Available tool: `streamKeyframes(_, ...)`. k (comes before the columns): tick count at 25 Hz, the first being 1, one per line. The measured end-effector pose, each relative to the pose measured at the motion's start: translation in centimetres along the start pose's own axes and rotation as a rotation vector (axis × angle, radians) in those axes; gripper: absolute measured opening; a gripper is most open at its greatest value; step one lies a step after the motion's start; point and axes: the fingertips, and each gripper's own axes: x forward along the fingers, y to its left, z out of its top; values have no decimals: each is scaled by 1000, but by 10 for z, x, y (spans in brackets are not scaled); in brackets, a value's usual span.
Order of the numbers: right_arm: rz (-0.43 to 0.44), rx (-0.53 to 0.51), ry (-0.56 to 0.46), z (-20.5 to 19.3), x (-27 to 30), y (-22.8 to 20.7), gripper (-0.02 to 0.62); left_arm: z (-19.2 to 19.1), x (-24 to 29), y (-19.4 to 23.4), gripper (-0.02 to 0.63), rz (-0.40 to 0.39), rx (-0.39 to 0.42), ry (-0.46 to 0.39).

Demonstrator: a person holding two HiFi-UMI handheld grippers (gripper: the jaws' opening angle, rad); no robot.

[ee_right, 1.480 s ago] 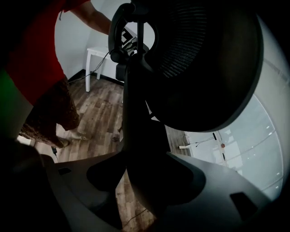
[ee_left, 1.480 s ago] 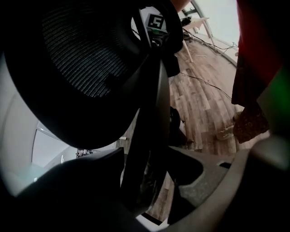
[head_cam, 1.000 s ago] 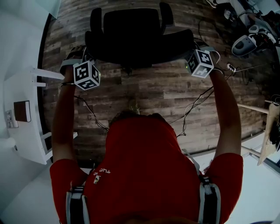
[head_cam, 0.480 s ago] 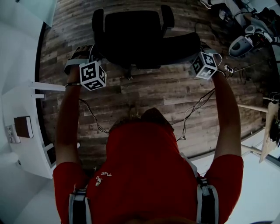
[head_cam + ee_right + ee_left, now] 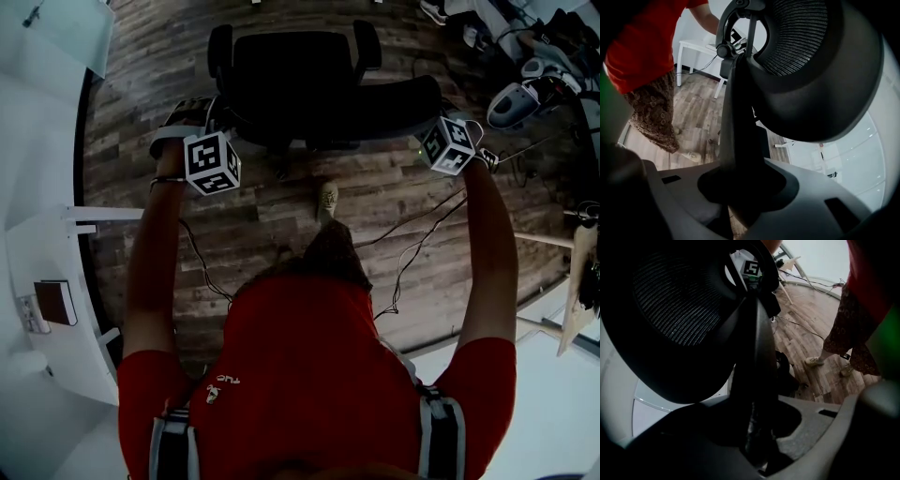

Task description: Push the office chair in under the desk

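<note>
The black office chair (image 5: 295,70) stands on the wood floor ahead of me, its seat facing away. Its mesh backrest (image 5: 375,103) is the near edge in the head view. My left gripper (image 5: 202,120) is shut on the backrest's left rim, and the black frame (image 5: 754,357) runs between the jaws of that gripper (image 5: 759,446). My right gripper (image 5: 428,111) is shut on the right rim; here too the frame (image 5: 738,117) passes between the jaws of the gripper (image 5: 740,197). A glossy white desk surface (image 5: 853,159) shows beyond the chair.
A white table (image 5: 66,234) with a brown book (image 5: 54,302) stands at the left. Cables (image 5: 412,225) trail over the floor behind the chair. Grey equipment (image 5: 511,98) lies at the upper right. My shoe (image 5: 326,199) steps forward below the chair.
The chair and both grippers have moved forward, up in the head view. The white table at the left has slid down the picture, and my foot has stepped forward.
</note>
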Motion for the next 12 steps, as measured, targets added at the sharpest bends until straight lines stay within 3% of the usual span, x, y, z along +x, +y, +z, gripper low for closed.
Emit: streamKeyframes(12, -11, -5, 16, -81, 56, -102, 129, 25, 109, 80, 115, -25, 6, 11)
